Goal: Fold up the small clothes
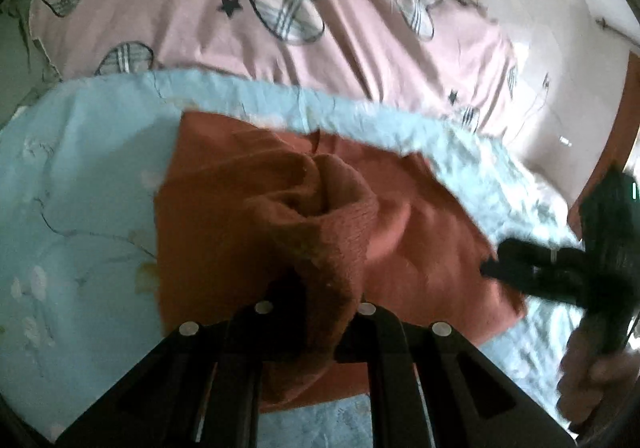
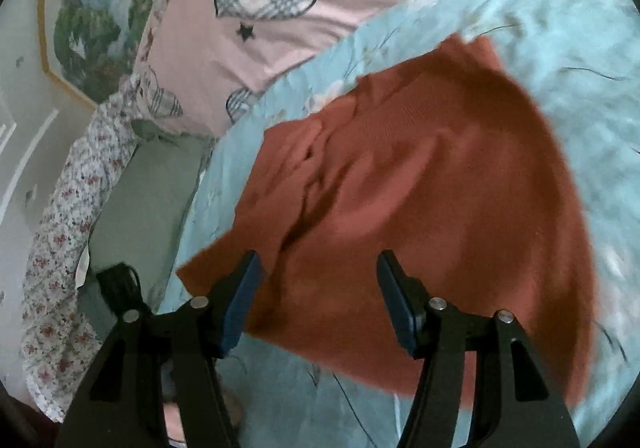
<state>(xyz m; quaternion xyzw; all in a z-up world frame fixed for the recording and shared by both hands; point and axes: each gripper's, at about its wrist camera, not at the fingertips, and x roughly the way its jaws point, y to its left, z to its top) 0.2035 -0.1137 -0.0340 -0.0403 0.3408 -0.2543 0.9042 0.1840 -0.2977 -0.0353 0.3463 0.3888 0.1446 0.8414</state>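
The rust-red knit sweater (image 1: 420,232) lies in the middle of the frame on the light blue flowered blanket (image 1: 80,175). It looks soft, floppy and light, so it will sag and bunch. The left gripper (image 1: 316,332) is pinched tight on a ribbed cuff, a good thick spot to hold. The right gripper (image 2: 320,288) hangs wide apart over the sweater's lower edge. I see no words or labels.

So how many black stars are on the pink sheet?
2 in the left view: one star up top, one star at right. More may hide under the blue sheet.
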